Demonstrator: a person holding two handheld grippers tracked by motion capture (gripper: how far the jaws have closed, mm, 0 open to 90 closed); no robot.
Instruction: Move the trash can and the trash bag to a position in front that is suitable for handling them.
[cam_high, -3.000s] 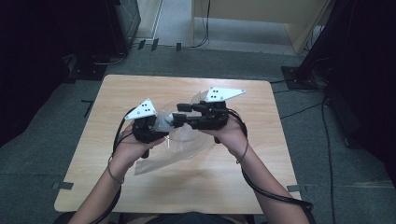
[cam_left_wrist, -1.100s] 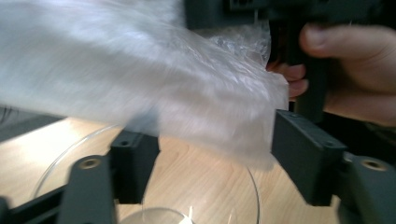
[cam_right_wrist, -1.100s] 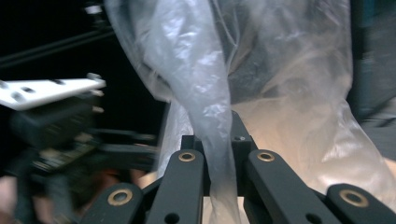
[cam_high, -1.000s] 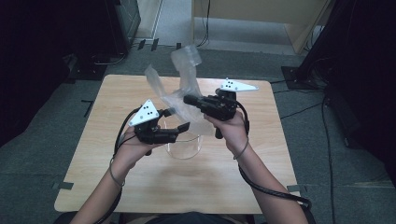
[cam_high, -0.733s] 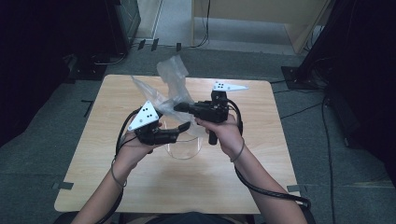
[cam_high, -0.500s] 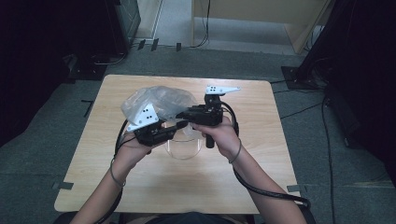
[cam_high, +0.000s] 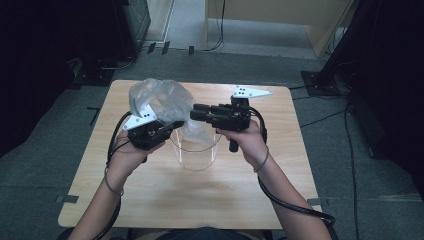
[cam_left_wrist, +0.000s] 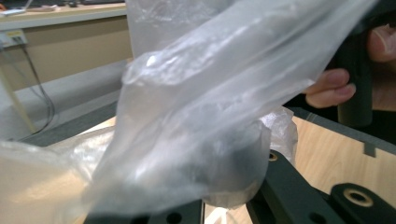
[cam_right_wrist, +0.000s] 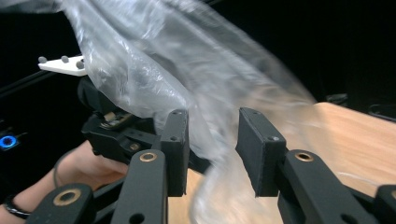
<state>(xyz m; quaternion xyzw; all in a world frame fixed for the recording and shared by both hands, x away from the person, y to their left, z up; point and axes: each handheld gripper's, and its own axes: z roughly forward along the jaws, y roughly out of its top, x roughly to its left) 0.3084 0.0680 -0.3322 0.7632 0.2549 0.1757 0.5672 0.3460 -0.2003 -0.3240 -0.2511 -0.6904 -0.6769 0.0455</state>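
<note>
Plastic bag (cam_high: 165, 102) apparently clamped in left gripper (cam_high: 162, 131) fingers; right gripper (cam_high: 196, 114) fingers apart.

A light wooden table (cam_high: 150, 200) with rounded corners stands on grey floor (cam_high: 45, 165) — one thing rests directly on it, a clear round container (cam_high: 194, 157) near its middle.

1. Your plastic bag (cam_high: 165, 102) is clear with a milky sheen.
2. Your cup (cam_high: 195, 150) is see-through, colourless.
3. Your table (cam_high: 200, 200) shows pale wood grain.
4. Both grippers, left gripper (cam_high: 167, 131) and right gripper (cam_high: 196, 114), are black, topped with pale grey plates.
</note>
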